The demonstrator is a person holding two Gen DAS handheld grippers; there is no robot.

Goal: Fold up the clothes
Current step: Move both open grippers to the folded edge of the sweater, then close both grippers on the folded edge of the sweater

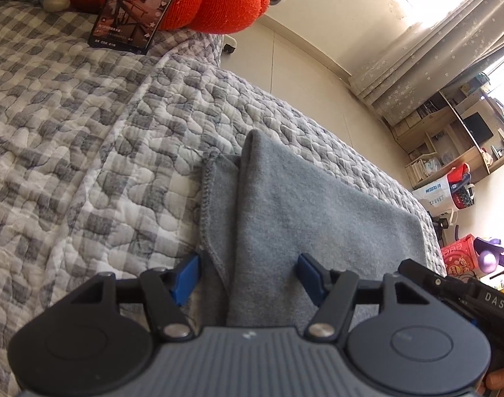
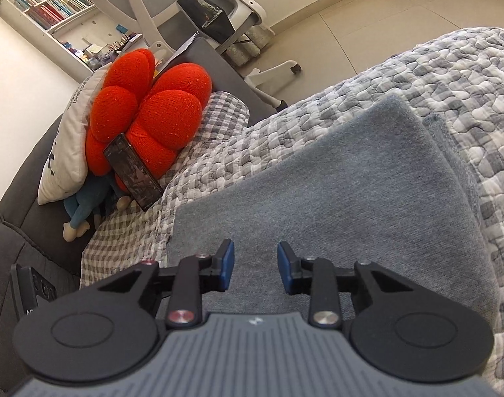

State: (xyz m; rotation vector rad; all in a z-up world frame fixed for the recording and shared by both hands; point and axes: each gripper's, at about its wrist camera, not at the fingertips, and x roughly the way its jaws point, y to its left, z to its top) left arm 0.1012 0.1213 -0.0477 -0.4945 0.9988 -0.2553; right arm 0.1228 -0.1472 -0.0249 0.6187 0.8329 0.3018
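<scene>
We hold our left gripper (image 1: 248, 274) and right gripper (image 2: 255, 271), fingers apart and empty, over a folded grey garment (image 2: 334, 192) on the checked quilt (image 1: 86, 115).

Bright daylight through the curtain (image 1: 427, 56); fisheye-warped edges.

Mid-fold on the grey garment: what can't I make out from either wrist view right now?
- Grey garment near edge: hidden under the left gripper body in the left view, and under the right gripper in the right view.
- Garment type: no sleeves or collar show.
- Phone screen: too small to read.
</scene>
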